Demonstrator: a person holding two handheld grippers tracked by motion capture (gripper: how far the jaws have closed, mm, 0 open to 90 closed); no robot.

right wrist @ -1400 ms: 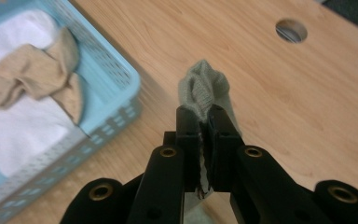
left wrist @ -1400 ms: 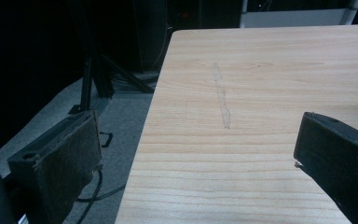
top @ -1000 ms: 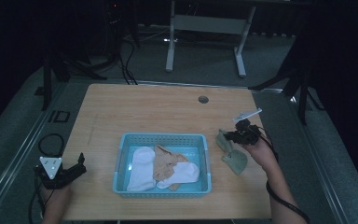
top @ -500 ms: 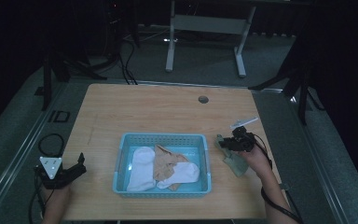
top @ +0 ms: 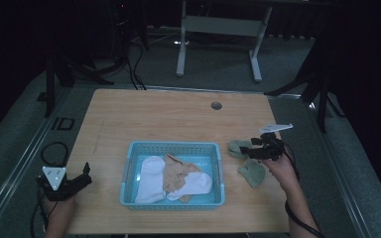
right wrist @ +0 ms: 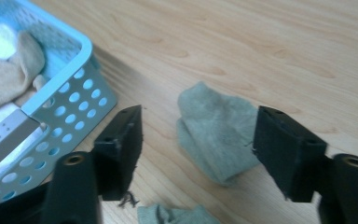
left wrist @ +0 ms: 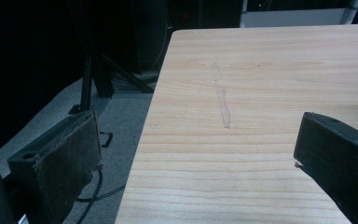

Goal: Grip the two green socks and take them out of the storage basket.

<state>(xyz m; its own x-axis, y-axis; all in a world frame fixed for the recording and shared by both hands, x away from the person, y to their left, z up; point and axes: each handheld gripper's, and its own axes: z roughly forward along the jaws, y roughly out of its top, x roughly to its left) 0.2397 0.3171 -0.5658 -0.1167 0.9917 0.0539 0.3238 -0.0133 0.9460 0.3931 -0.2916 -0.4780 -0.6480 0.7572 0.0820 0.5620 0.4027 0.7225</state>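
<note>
- The high view takes in the whole wooden bench [top: 178, 114], with a light blue perforated basket [top: 173, 148] near its front edge and dark floor, cables and a metal frame beyond.
- In the basket lie a white sock [top: 149, 178], a tan sock [top: 176, 173] across the middle, and a second white sock [top: 198, 183] to the right.
- On the bench to the right of the basket are two grey-green socks: one [top: 237, 147] just beside the basket's right rim, the other [top: 252, 172] nearer the front edge.
- The right hand-held gripper [top: 259, 148] is over the bench between these two socks, pointing toward the basket.
- The right gripper view adds the close detail: its jaws stand wide apart with nothing in them, and a folded grey-green sock [right wrist: 216, 135] lies flat on the wood in the gap between them. The edge of the other grey-green sock [right wrist: 177, 215] shows at the bottom, and the basket's corner [right wrist: 81, 91] with the tan sock [right wrist: 7, 70] inside shows at left.
- The left hand-held gripper [top: 77, 179] sits at the bench's front left corner, well apart from the basket.
- The left gripper view shows its jaws wide and empty, over bare wood with a faint pale streak [left wrist: 221, 100], the bench's edge, and floor beside it.
- No readable writing or brand shows on anything.
</note>
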